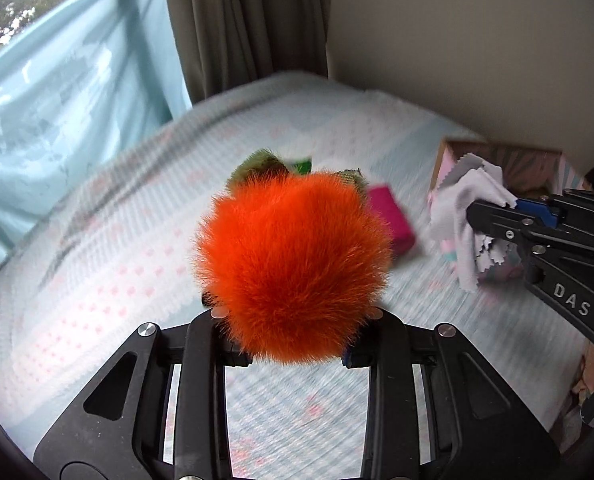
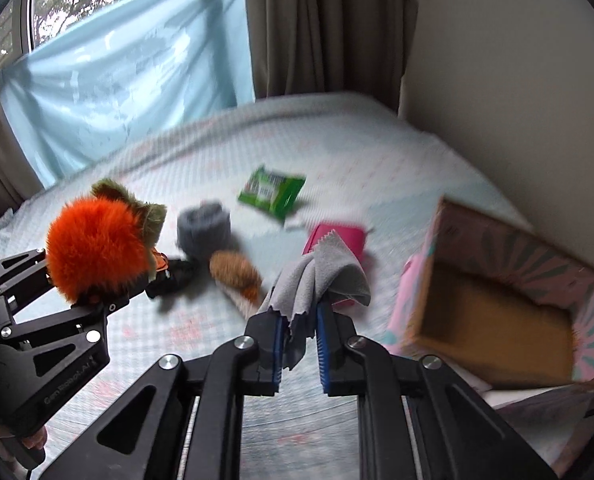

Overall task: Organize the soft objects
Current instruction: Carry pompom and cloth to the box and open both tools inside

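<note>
Pompom (image 1: 293, 264), orange and furry, filled the centre of the left wrist view, clenched in the left claw (image 1: 293, 332) above the bed (image 1: 97, 280). Green fur showed at its 12 o'clock edge. At 3 o'clock the right claw (image 1: 493, 220) gripped a grey cloth (image 1: 469, 216), with a pink block (image 1: 389, 216) lying on the bed between the two claws and an open box (image 1: 497, 160) behind the cloth.

From the right wrist, the cloth (image 2: 321, 276) hung pinched between the right claw's (image 2: 301, 320) blue pads (image 2: 277, 344). The box (image 2: 497, 308) sat at 3 o'clock, tilted, its mouth open. At 9 o'clock the left claw (image 2: 109, 292) held the pompom (image 2: 97, 244) off the bed (image 2: 377, 152). Lying on the bed were a green packet (image 2: 273, 192) at 12 o'clock, a grey roll (image 2: 203, 228) and a brown furry piece (image 2: 235, 272) at about 11 o'clock, and the pink block (image 2: 337, 238) just behind the cloth.
</note>
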`<state>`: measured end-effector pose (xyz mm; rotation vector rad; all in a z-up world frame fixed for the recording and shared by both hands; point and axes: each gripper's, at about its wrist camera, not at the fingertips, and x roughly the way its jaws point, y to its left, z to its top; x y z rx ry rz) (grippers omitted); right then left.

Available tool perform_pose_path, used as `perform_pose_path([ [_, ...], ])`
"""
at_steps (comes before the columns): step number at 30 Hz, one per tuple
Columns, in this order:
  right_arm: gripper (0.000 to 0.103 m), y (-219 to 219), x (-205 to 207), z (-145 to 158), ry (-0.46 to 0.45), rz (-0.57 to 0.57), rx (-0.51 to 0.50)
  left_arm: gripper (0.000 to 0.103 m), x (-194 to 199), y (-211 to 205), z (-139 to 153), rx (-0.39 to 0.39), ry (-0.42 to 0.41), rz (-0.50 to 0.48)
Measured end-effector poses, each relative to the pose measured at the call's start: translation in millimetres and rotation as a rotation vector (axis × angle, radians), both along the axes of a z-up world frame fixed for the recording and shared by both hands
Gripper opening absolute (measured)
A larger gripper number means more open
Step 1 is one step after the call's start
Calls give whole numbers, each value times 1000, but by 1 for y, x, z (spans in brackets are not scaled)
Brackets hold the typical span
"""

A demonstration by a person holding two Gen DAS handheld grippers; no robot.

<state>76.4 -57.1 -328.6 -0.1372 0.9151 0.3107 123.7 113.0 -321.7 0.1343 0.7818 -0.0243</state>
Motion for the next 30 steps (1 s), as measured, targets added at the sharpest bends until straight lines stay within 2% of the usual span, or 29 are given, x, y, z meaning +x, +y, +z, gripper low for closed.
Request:
perform_pose_path([
  [7, 13, -39, 4, 81, -56, -32, 4, 26, 9, -48, 88, -10, -64, -18],
  [11, 13, -75, 8, 119, -75, -67, -10, 26, 20, -93, 122, -5, -80, -55],
  [15, 13, -118, 16, 139, -60, -115, -22, 26, 36, -145, 140, -10, -74, -94],
  [19, 13, -165, 26, 149, -35, -154, -47, 26, 53, -198, 145, -21, -50, -128],
  [23, 13, -209, 35, 145, 8, -175, -84, 26, 71, -251, 137, -37, -15, -154],
  [30, 13, -262, 56, 110, 104, -206, -112, 26, 105, -302, 90, -36, 99, -181],
])
